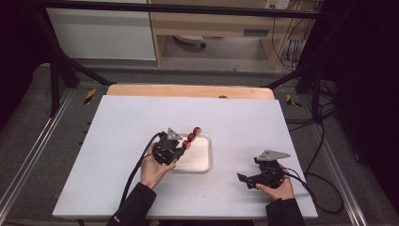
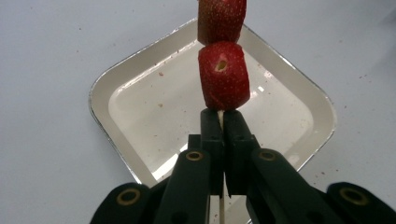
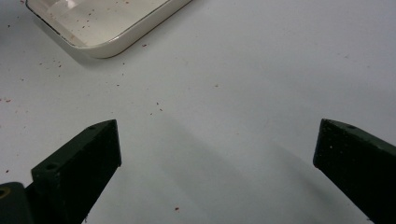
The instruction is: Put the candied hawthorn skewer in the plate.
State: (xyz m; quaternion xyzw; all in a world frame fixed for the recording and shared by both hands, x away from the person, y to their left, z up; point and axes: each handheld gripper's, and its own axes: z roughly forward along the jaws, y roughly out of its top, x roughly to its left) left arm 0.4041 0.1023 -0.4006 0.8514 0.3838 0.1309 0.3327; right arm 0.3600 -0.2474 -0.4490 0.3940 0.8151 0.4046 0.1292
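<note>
Left claw [image 2: 220,122] clamped tight on thin pale skewer stick [image 2: 220,116], pads pressed together with stick pinched between. Strawberries [image 2: 223,74] threaded on stick just past claw tips: two in left gripper view, three red pieces [image 1: 192,137] counted from high view. Skewer held over white tray [image 2: 116,74], fruit above tray's far rim, angled up and away from left hand [image 1: 153,169]. Tray inner floor bare apart from reddish specks. Tray near middle of white worktop [image 1: 117,122].

Right claw [image 3: 217,154] wide open, nothing between jaws, hovering low over bare worktop near front right edge, well apart from tray. Corner of tray [image 3: 107,28] seen beyond jaws in right gripper view. Red crumbs scattered on worktop around tray.
</note>
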